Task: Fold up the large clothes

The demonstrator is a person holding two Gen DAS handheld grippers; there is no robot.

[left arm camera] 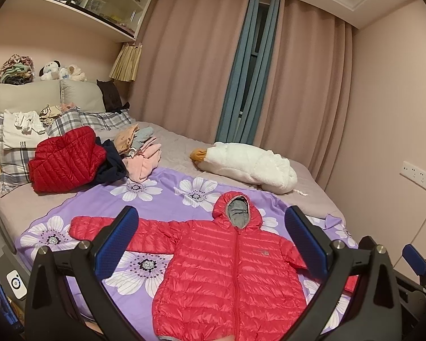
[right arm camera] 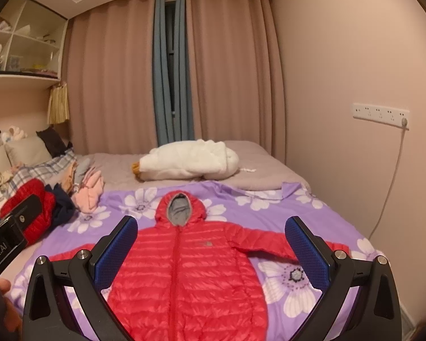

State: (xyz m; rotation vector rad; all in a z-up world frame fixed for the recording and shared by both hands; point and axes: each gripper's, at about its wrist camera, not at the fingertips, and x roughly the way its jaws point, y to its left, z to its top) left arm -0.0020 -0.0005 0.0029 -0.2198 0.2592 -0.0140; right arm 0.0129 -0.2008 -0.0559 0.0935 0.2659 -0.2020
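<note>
A red hooded puffer jacket (left arm camera: 227, 272) lies flat, zipped, front up, on a purple flowered sheet (left arm camera: 167, 187), sleeves spread to both sides, grey-lined hood toward the curtains. It also shows in the right wrist view (right arm camera: 190, 272). My left gripper (left arm camera: 211, 244) is open and empty, held above the jacket's left half. My right gripper (right arm camera: 211, 248) is open and empty, held above the jacket's right half. The right gripper's blue pad (left arm camera: 414, 258) shows at the right edge of the left wrist view. The left gripper's body (right arm camera: 11, 236) shows at the left of the right wrist view.
A pile of clothes lies at the bed's left: a dark red puffer jacket (left arm camera: 65, 159), navy and pink garments (left arm camera: 144, 156). A white plush goose (left arm camera: 250, 167) lies beyond the sheet. Plaid pillows (left arm camera: 99, 122) sit by the headboard. The wall with a power strip (right arm camera: 380, 115) is on the right.
</note>
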